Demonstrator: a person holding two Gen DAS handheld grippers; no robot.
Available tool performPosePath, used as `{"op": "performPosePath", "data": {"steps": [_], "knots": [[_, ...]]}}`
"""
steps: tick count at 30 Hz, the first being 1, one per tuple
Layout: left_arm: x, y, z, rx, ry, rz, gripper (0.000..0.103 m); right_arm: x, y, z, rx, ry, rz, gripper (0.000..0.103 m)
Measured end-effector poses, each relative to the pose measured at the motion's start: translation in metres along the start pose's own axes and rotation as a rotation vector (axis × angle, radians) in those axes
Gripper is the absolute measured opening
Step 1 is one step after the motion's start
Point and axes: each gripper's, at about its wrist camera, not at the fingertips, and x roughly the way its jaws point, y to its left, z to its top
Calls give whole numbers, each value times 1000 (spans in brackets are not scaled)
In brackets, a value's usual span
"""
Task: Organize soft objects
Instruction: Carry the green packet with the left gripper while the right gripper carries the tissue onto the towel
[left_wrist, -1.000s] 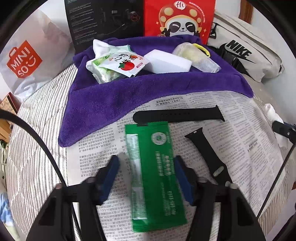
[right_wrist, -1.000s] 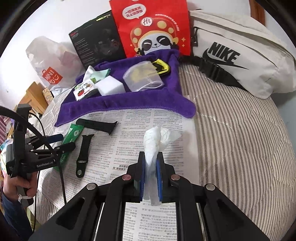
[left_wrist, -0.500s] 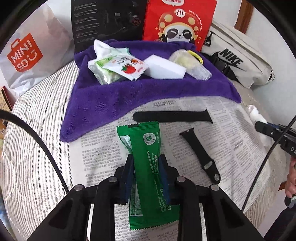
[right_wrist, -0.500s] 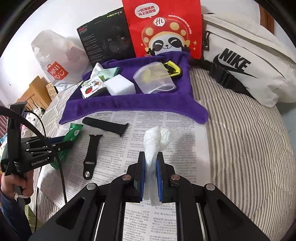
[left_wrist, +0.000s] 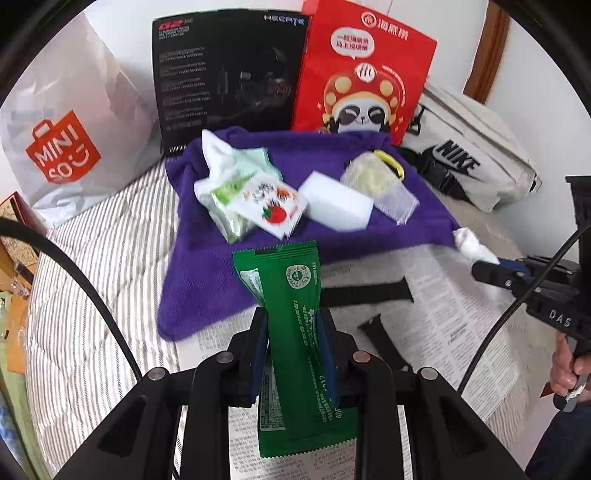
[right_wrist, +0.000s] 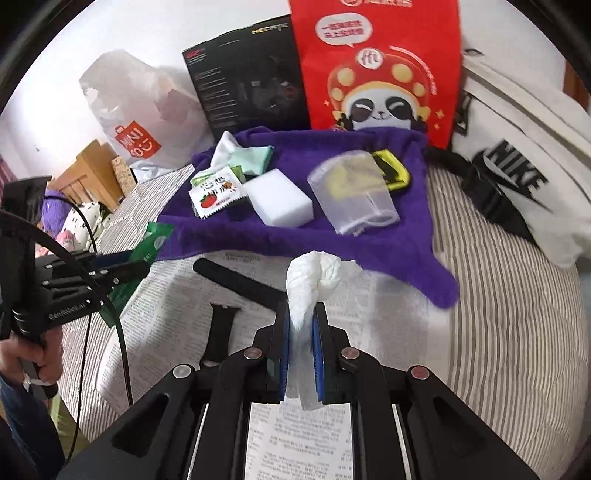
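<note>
My left gripper (left_wrist: 291, 317) is shut on a green packet (left_wrist: 295, 314), lifted above the newspaper (left_wrist: 454, 314) near the purple towel's (left_wrist: 207, 273) front edge. My right gripper (right_wrist: 301, 310) is shut on a crumpled white tissue (right_wrist: 310, 277), held above the newspaper (right_wrist: 166, 295) just in front of the towel (right_wrist: 388, 251). On the towel lie a white sponge block (left_wrist: 336, 206), a tomato-print sachet (left_wrist: 273, 206), a wet-wipe pack (left_wrist: 229, 177) and a clear pouch (left_wrist: 380, 181). The right gripper also shows in the left wrist view (left_wrist: 480, 269).
Two black watch strap halves (right_wrist: 240, 280) (right_wrist: 218, 332) lie on the newspaper. Behind the towel stand a black box (left_wrist: 225, 81) and a red panda bag (left_wrist: 362, 74). A Miniso bag (left_wrist: 62, 147) is at left, a Nike bag (left_wrist: 469, 158) at right. The striped bed drops off at left.
My left gripper closed on the green packet and lifted it toward the towel. My right gripper, still holding the tissue, moved forward toward the towel.
</note>
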Motion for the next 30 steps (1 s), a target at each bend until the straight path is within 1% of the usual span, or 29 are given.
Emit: {"op": "performPosePath", "data": {"steps": [5, 8, 11, 19, 25, 28, 30], "knots": [[-2, 14, 25, -21, -35, -14, 25, 3, 9, 23, -40, 3, 19, 12], [0, 20, 43, -20, -58, -19, 25, 6, 15, 46, -69, -6, 25, 12], [5, 29, 65, -24, -81, -23, 25, 12, 17, 74, -85, -18, 38, 12], [28, 36, 117, -16, -103, -31, 25, 31, 8, 146, -73, -65, 31, 12], [50, 33, 151, 4, -105, -60, 25, 53, -2, 177, -54, -75, 29, 12], [62, 31, 159, -11, -106, -99, 25, 61, -9, 185, -40, -81, 5, 12], [71, 28, 162, -13, -102, -118, 25, 66, -14, 187, -15, -81, 20, 12]]}}
